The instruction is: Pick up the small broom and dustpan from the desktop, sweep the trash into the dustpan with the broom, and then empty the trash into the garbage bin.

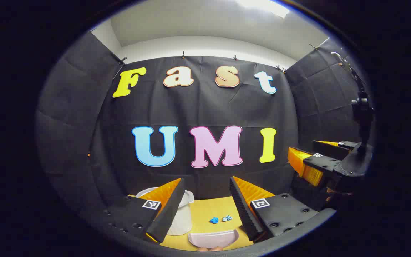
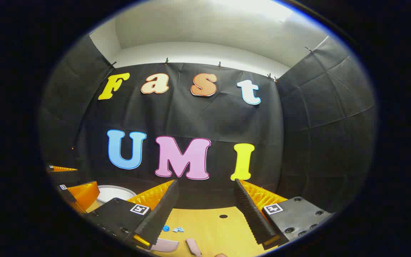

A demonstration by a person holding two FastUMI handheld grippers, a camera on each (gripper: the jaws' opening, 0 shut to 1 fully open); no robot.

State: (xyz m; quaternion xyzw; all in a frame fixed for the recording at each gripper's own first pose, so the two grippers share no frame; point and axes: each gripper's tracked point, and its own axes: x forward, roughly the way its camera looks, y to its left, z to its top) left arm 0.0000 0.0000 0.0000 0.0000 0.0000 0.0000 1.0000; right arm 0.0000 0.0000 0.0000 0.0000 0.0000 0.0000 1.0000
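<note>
Desktop [image 1: 209, 208] of yellow wood lies low in both views, with the task's things spread along its near edge. Going left to right in the left gripper view: a white garbage bin [image 1: 180, 221] stands toward the far left corner, partly behind the left gripper's [image 1: 205, 210] own left finger; blue scraps of trash [image 1: 220, 219] lie in the middle of the surface; a pale pink dustpan [image 1: 213, 238] sits at the near edge, directly below and ahead of the gap between the fingers. The right gripper [image 1: 307, 162] hangs off to the right, raised, well apart from everything on the desktop.

Both pairs of jaws stand wide apart and hold nothing.

In the right gripper view, the bin [image 2: 114, 192] shows at the left, then the trash [image 2: 173, 228], the dustpan's [image 2: 164, 245] edge, and a pink piece [image 2: 193, 246] that I take for the small broom's handle, just beside the dustpan and running toward the near edge. The right gripper [image 2: 205, 214] has it slightly left of its gap and below.

By this layout, the left gripper is nearer the dustpan and the right nearer the broom; each must drop forward and down. The dustpan's handle and the broom's bristles are cut off at the near edge, so their full long axes cannot be made out.
</note>
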